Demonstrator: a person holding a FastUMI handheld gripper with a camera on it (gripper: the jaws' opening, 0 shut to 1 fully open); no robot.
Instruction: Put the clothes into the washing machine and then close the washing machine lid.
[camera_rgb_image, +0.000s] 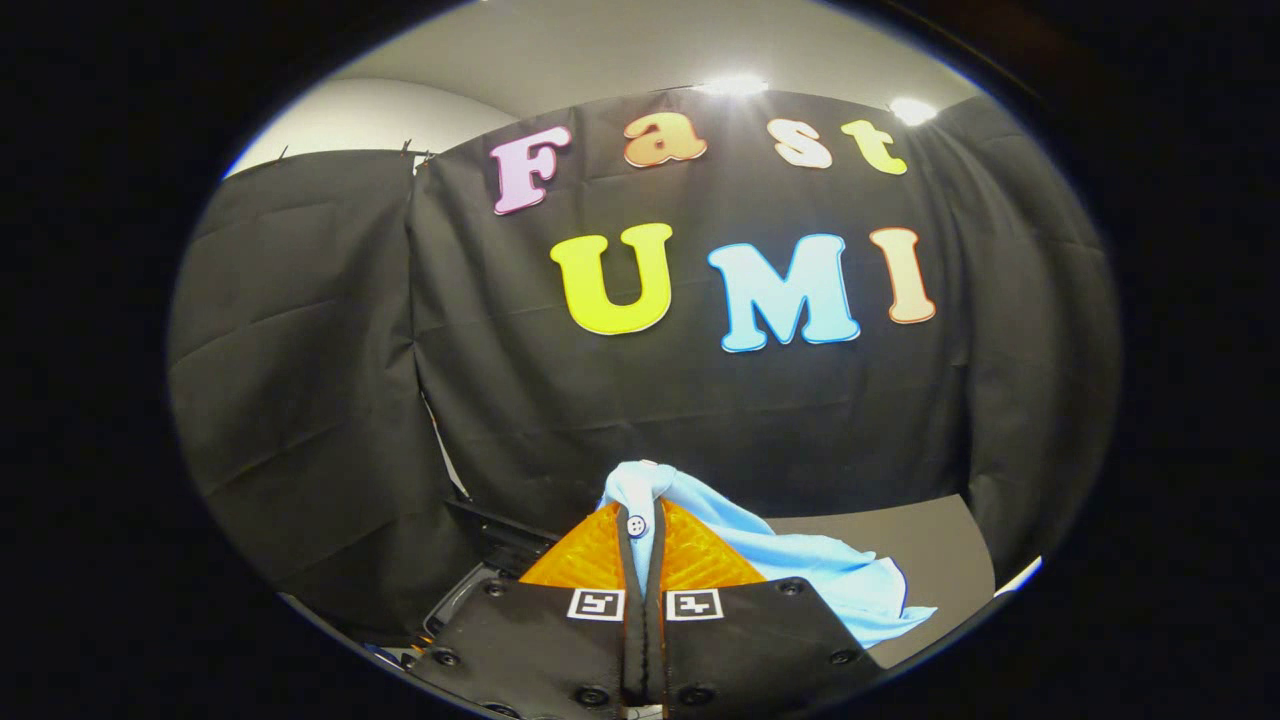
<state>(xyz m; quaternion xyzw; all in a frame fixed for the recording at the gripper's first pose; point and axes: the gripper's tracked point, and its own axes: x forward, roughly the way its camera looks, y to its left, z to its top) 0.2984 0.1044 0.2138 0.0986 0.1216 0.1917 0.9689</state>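
My gripper (641, 505) is shut on a light blue garment (800, 565) with a small white button showing between the fingers. A fold of the cloth sticks up past the fingertips, and the rest hangs down to the right of the fingers. The garment is lifted off any surface. To the lower left of the fingers, a dark edge of the washing machine (490, 560) shows, mostly hidden by the gripper body.
The black cloth wall of the booth stands close ahead, beyond the fingers. A grey table surface (930, 545) lies to the right, below the hanging cloth.
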